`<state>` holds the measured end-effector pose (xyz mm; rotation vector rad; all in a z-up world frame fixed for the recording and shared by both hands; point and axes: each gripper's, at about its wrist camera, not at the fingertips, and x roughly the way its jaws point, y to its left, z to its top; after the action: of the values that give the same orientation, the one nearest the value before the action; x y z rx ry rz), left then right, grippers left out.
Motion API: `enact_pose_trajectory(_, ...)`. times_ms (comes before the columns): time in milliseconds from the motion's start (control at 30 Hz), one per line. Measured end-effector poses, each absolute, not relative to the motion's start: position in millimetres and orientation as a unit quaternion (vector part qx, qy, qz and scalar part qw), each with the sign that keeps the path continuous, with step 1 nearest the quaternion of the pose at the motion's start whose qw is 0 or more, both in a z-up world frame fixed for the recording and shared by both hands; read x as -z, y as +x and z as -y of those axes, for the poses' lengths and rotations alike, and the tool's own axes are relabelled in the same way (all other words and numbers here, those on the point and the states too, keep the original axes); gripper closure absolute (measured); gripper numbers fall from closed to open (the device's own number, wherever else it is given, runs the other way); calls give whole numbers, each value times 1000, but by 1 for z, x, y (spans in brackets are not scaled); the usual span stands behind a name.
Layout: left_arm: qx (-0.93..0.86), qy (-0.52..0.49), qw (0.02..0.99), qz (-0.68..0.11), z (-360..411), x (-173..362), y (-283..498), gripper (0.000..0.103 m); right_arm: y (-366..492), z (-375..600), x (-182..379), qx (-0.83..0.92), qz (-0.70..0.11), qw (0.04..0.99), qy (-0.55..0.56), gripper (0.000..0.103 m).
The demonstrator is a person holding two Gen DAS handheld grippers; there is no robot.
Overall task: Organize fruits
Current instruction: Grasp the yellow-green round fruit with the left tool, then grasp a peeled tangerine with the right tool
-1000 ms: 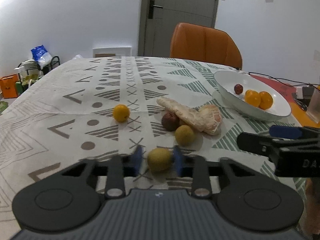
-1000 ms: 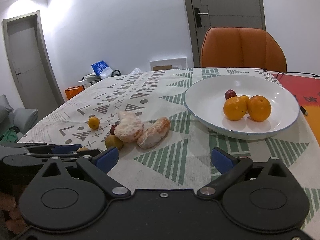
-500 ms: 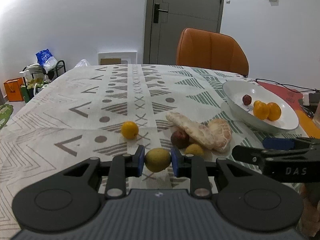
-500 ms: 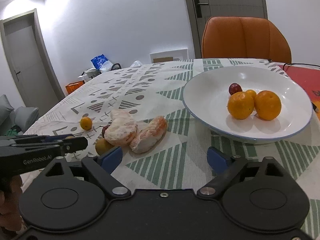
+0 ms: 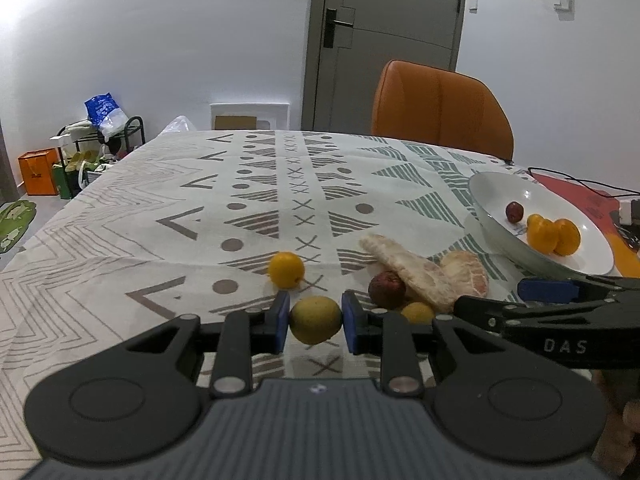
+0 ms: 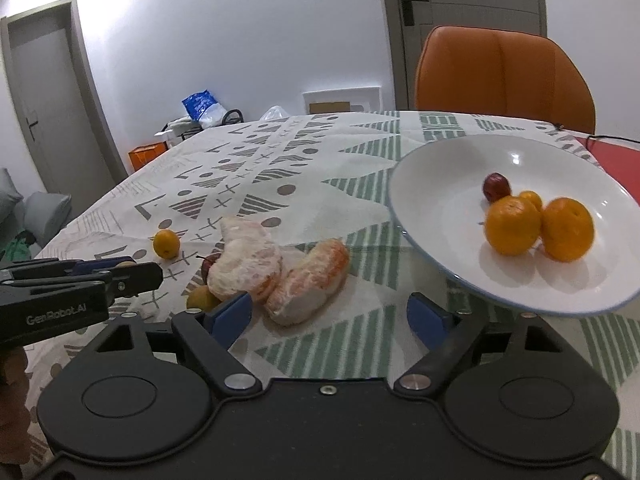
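Blue-padded fingers of the left gripper (image 5: 315, 322) are clasping a yellow-green fruit (image 5: 315, 319) above the patterned tablecloth (image 5: 256, 200), near the table's front edge. Spread wide and holding nothing, the right gripper (image 6: 330, 314) is hovering just before two peeled citrus halves (image 6: 276, 270), while a white bowl (image 6: 440, 184) at the table's right side is cradling oranges (image 6: 540, 228).

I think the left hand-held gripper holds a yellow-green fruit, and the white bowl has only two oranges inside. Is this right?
Not quite. The left hand-held gripper does hold the yellow-green fruit, but the right wrist view shows the white bowl also contains a dark red fruit and a smaller orange fruit behind the two oranges.
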<state>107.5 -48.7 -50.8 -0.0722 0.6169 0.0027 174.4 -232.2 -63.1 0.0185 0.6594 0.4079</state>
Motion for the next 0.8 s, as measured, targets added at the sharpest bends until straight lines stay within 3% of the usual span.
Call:
enact_pose_trajectory(333,-18,-44,949,-310,33,54,108,77,182,213,63,-205,-320,925,-14,23)
enact_pose_trajectory(433,-17,-44,949,-311,33,54,107,77,182,211,64,-205,-315,926,-18,38)
enact_pose_trajectory(500,-17,-43,949,-311,33,54,107,77,182,211,63,-203,-311,928,-20,60)
enact_pose_trajectory(700,-16,-46,950,-308,33,54,106,77,181,219,62,-216,-312,925,1,73)
enact_pose_trajectory(800,-16,-48,950,-308,33,54,105,77,177,221,61,-224,-313,923,5,73)
